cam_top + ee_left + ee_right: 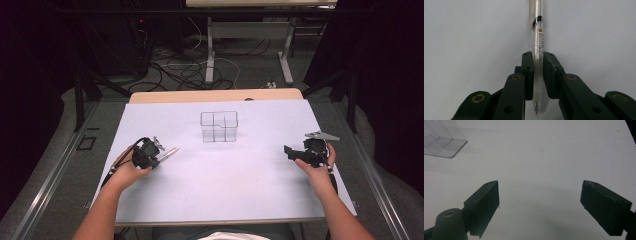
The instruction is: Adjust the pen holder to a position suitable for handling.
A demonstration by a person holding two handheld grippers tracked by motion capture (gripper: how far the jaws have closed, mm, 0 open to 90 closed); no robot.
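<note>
A clear-barrelled pen (537, 37) with a black clip and a printed label sticks out from between the black jaws of my left gripper (538, 56), which is shut on it. In the high view the left gripper (159, 154) rests low at the left of the table, the pen (170, 152) pointing right and away. My right gripper (540, 202) stands open over bare tabletop with nothing between its jaws; the high view has the right gripper (292, 151) at the table's right side. A clear plastic organiser box (219, 126) with compartments stands at the middle back, and its corner (441, 141) appears in the right gripper view.
The white table top (225, 175) has a wooden strip along its far edge. Cables and table legs lie on the floor beyond. Dark frame posts stand at both sides.
</note>
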